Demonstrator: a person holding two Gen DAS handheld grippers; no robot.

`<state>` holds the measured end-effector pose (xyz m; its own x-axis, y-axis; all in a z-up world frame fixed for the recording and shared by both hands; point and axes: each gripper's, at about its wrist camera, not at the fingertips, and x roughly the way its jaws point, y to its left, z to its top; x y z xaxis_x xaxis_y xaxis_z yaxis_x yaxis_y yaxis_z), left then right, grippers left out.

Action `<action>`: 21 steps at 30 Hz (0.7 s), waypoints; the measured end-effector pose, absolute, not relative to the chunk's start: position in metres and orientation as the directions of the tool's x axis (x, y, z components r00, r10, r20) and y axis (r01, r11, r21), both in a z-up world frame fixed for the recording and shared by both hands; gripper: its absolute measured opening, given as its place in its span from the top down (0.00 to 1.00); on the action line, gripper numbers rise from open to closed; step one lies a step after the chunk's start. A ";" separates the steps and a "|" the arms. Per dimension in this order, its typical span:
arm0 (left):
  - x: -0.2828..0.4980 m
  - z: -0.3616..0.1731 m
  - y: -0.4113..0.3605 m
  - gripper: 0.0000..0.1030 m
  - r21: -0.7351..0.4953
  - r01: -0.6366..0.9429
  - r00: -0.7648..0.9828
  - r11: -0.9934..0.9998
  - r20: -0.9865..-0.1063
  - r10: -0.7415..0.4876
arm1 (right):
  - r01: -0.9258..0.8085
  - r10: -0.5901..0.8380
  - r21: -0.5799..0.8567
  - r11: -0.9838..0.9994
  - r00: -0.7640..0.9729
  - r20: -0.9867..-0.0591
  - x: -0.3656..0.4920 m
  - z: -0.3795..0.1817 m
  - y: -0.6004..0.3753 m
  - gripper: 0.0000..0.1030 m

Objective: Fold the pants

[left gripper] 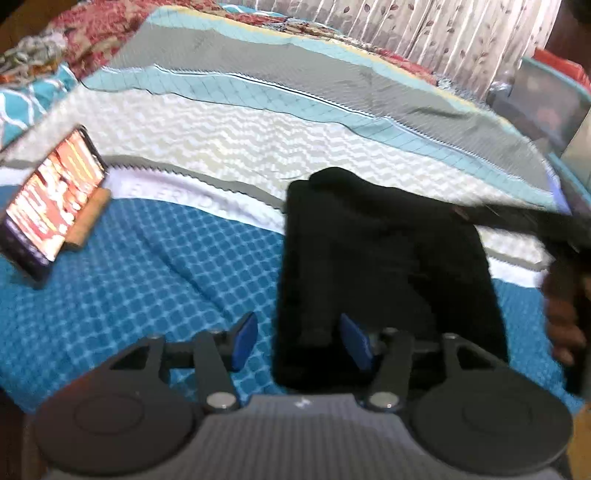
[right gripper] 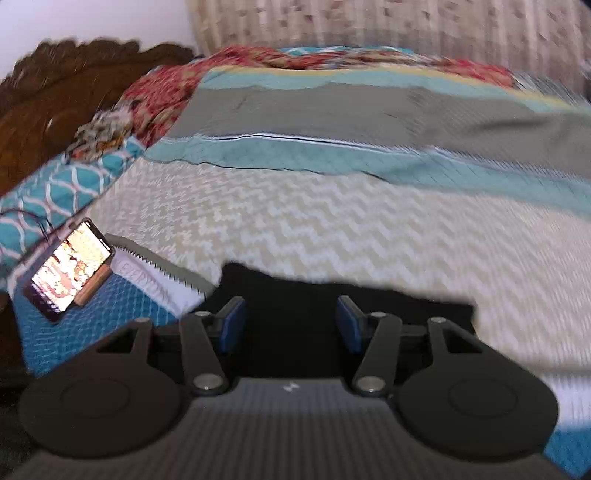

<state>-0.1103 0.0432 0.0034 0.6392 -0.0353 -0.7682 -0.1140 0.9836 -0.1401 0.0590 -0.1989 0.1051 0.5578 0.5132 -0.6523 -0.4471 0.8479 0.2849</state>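
Black pants lie folded into a compact rectangle on the bedspread, in the centre right of the left wrist view. My left gripper is open over the pants' near left corner, one blue pad over the blue quilt and one over the cloth. In the right wrist view the pants show as a dark strip just ahead of my right gripper, which is open and holds nothing. The right gripper and the hand holding it show at the right edge of the left wrist view.
A phone with a lit screen leans on a wooden stand at the left; it also shows in the right wrist view. A patterned bedspread covers the bed. Pillows, a carved headboard and curtains stand behind.
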 end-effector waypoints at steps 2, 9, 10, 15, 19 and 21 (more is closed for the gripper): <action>-0.111 0.005 0.040 0.49 -0.112 -0.123 0.633 0.986 -0.774 -0.009 | -0.411 0.516 0.324 0.852 0.548 -0.659 0.043 0.101 -0.216 0.45; -0.109 0.003 0.025 0.41 0.001 -0.135 0.619 0.991 -0.781 0.085 | -0.300 0.544 0.454 0.839 0.505 -0.670 -0.010 0.084 -0.270 0.43; -0.110 0.002 0.022 0.40 0.020 -0.136 0.618 0.991 -0.780 0.101 | -0.288 0.552 0.472 0.833 0.498 -0.669 -0.015 0.084 -0.275 0.42; -0.114 -0.002 0.009 0.28 0.089 -0.130 0.605 0.988 -0.782 0.150 | -0.266 0.563 0.499 0.825 0.468 -0.681 -0.029 0.073 -0.279 0.39; -0.117 -0.003 0.002 0.28 0.125 -0.118 0.601 0.985 -0.781 0.172 | -0.245 0.564 0.512 0.823 0.458 -0.687 -0.029 0.068 -0.277 0.37; -0.117 -0.003 0.000 0.26 0.139 -0.121 0.598 0.983 -0.780 0.184 | -0.221 0.570 0.531 0.818 0.438 -0.695 -0.029 0.061 -0.277 0.32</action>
<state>-0.1169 0.0004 -0.0028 0.5980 0.1836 -0.7802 -0.1208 0.9829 0.1387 -0.0286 -0.2773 0.0613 0.4377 0.5703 -0.6951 -0.2213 0.8177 0.5315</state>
